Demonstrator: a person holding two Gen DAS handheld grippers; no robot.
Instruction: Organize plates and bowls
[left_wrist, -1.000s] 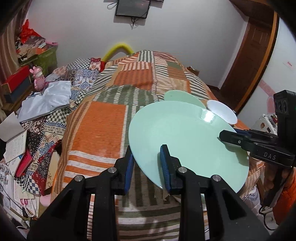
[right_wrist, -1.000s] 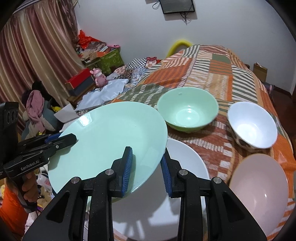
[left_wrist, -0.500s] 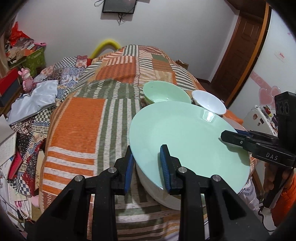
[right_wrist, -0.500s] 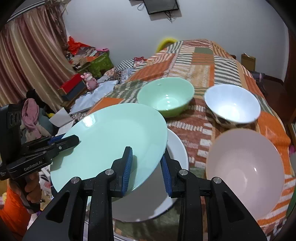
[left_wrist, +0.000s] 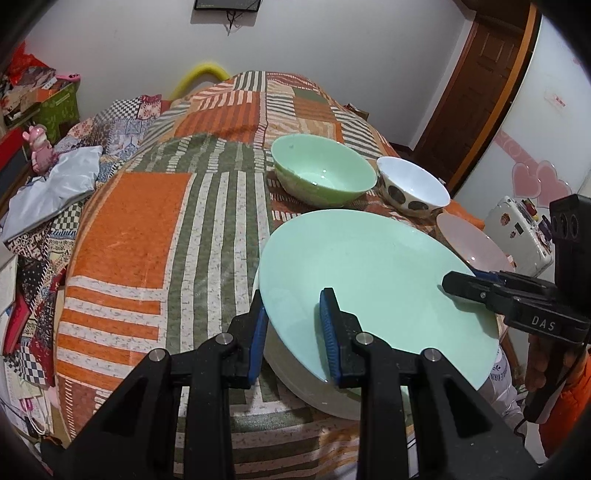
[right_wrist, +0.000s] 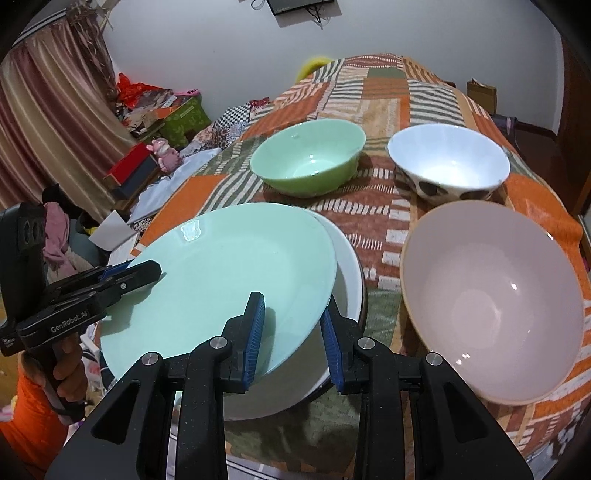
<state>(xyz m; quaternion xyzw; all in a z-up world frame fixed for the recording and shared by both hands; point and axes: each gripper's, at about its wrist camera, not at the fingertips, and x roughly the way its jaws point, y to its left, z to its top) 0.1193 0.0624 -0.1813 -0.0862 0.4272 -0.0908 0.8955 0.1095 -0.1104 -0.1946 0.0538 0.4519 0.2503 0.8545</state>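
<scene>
**Green plate held over the white plate, both grippers on its rim**

You hold the mint-green plate (right_wrist: 221, 280) between two grips on opposite edges. Your right gripper (right_wrist: 291, 328) has its blue pads either side of the near rim, one pad above and one below, clamped on the plate. Your left gripper (left_wrist: 293, 326) pinches the opposite rim the same way. Two grips are likely needed because the plate is wide and slick; one pinch would let it swing.

The plate sits tilted, just above the white plate (right_wrist: 347, 266) on the patchwork blanket (left_wrist: 140, 229). Whether its underside already touches the white plate, you cannot tell from either view. The green plate sits offset to the left of the white one, so the white rim shows on the right. Judged from this, you are stacking plate on plate, and the set-down is close but not finished.

Around it: the pink bowl (right_wrist: 491, 299) sits just right of the stack, near you. Farther off stand the green bowl (right_wrist: 308, 160) and the white spotted bowl (right_wrist: 448, 164), side by side and apart from each other. None of them blocks the lowering path.

Watch the soft blanket: the stack may rock on it. The lower pads are under the rim, so level the plate before you release.
</scene>
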